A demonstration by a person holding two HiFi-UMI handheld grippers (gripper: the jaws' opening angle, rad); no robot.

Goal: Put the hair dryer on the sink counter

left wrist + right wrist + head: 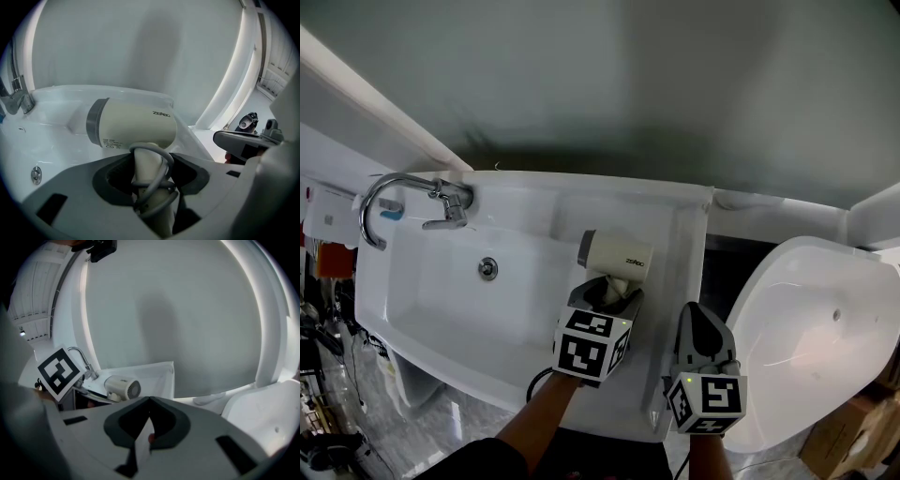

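At the far left of the head view a chrome faucet (408,192) arches over the white basin (412,291), with the round drain (488,268) a little to its right on the basin floor.

Right of the drain, at the basin's right-hand rim, sits the cream hair dryer (617,253). Its barrel lies crosswise with the grey end toward the left of the frame, and its handle points down the frame. Whether the barrel rests on the bench (682,267) or hangs just above it cannot be told.

The left gripper (609,292) comes up from the lower centre and is clenched on that handle. In the left gripper view the handle, wound round with its grey cord (158,183), stands upright between the two jaws, with the barrel just beyond their tips.

Further right, past the flat strip of bench, the right gripper (703,323) hovers near the bench's front edge, apart from the dryer. Its jaws are drawn together with nothing held, as the right gripper view shows, and they point toward the plain grey wall (187,324).

At the right edge lies a white bowl-shaped fixture (811,328), separate from the bench.
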